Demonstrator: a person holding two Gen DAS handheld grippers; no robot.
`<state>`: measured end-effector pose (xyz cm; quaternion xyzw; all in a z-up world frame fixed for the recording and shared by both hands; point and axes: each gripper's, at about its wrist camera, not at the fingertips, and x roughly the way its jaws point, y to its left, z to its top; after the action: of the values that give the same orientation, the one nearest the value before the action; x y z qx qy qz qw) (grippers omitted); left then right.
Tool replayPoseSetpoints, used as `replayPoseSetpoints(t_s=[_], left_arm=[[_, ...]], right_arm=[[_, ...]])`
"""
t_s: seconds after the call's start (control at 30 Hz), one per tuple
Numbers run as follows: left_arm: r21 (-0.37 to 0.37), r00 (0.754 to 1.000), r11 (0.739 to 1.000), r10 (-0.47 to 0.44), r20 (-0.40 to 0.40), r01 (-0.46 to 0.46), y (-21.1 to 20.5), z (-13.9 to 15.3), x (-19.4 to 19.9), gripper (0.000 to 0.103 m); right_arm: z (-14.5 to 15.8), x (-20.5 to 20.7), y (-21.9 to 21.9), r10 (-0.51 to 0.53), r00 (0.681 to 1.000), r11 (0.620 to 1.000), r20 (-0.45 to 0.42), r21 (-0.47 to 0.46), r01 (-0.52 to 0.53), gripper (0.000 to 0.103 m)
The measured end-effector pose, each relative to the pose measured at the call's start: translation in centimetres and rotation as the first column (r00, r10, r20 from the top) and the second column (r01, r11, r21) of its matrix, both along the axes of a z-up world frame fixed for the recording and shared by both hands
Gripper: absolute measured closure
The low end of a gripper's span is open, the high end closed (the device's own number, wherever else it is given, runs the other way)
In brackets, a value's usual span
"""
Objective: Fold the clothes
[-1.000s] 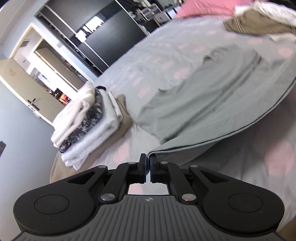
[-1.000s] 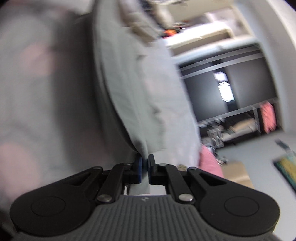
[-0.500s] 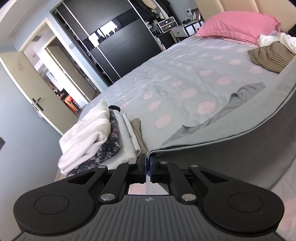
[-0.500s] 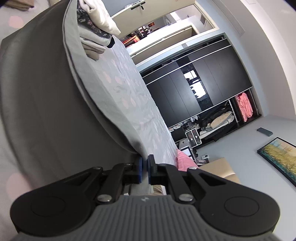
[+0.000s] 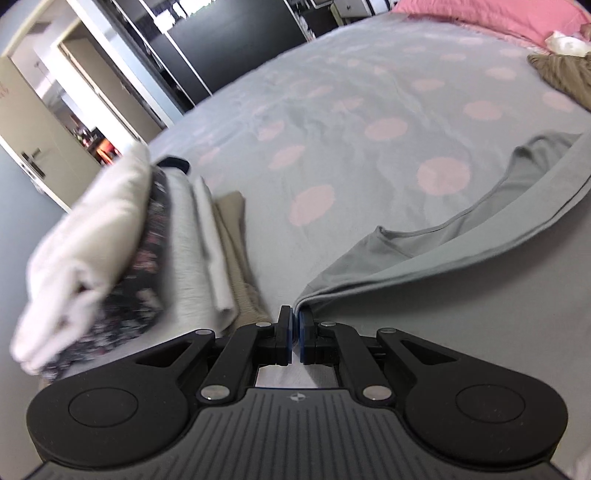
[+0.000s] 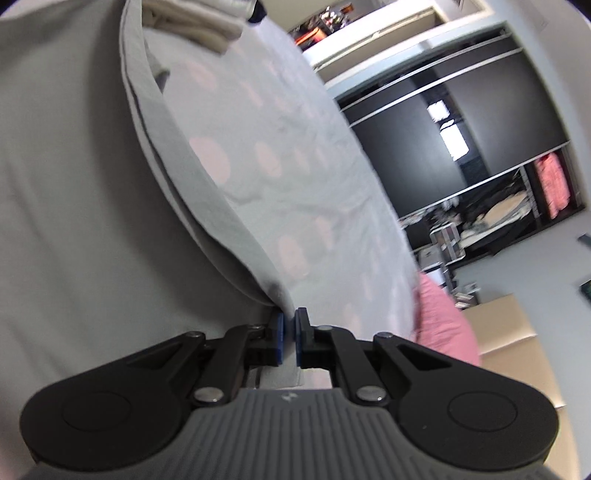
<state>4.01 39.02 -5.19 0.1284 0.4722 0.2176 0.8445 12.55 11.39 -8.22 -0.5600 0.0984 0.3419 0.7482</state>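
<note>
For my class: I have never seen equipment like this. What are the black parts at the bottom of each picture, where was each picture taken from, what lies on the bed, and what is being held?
No robot here: a person carries a hand-held gripper in each hand, each with a wide-angle camera looking along its two fingers. The black parts are those fingers.

One picture comes from the left hand-held gripper, the other from the right hand-held gripper. Both are shut on the edge of the same grey garment, which stretches between them over the bed with its grey, pink-dotted cover.

Also on the bed: a stack of folded clothes beside the left gripper, a pink pillow at the far end, and a brown unfolded garment near it.
</note>
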Motion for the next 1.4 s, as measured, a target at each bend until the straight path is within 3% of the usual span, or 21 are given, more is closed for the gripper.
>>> replayPoseSetpoints(t_s=[0.13,0.27,0.4,0.47,0.57,0.63,0.77,0.93,1.07,1.4], left_arm=[[-0.056,0.999,0.998,0.01,-0.044,-0.012,1.7,-3.0,1.6,0.101],[-0.062,0.998,0.998,-0.002,-0.06,-0.001,2.3,-5.1,2.2,0.099],[-0.075,0.999,0.997,-0.004,-0.039,0.001,2.9,-5.7,2.4,0.096],[-0.06,1.0,0.998,0.007,-0.027,-0.009,3.1,-5.6,2.5,0.086],[-0.009,1.0,1.0,0.023,0.003,-0.023,3.1,-5.1,2.7,0.077],[-0.019,0.999,0.999,0.027,0.03,-0.027,3.3,-4.4,2.6,0.072],[-0.022,0.996,0.999,0.043,0.08,-0.041,3.1,-2.5,1.6,0.059],[-0.062,0.994,0.998,0.026,0.102,-0.02,1.9,-0.1,-1.2,0.059],[-0.081,0.995,0.996,-0.021,0.101,0.029,0.1,1.2,-4.6,0.059],[-0.112,0.998,0.993,-0.04,0.054,0.046,-4.1,0.7,-13.9,0.059]], right_arm=[[-2.7,2.1,1.6,-0.016,0.997,1.0,-0.078,-0.013,0.015,0.096],[-5.1,3.4,2.4,-0.03,0.99,1.0,-0.14,-0.014,0.028,0.095],[-5.8,5.1,2.7,-0.057,0.98,0.997,-0.19,0.03,0.064,0.086],[-5.7,5.9,2.8,-0.077,0.978,0.994,-0.196,0.058,0.09,0.078],[-5.2,6.9,3.1,-0.115,0.976,0.986,-0.185,0.097,0.135,0.077],[-4.7,7.7,3.2,-0.149,0.975,0.978,-0.163,0.119,0.169,0.077],[-2.7,8.4,2.3,-0.189,0.961,0.961,-0.204,0.164,0.224,0.077],[-0.4,6.3,-0.2,-0.186,0.942,0.95,-0.279,0.193,0.244,0.077],[0.7,3.1,-3.2,-0.164,0.901,0.943,-0.401,0.205,0.262,0.077],[0.1,-5.0,-9.6,-0.179,0.844,0.942,-0.505,0.16,0.295,0.076]])
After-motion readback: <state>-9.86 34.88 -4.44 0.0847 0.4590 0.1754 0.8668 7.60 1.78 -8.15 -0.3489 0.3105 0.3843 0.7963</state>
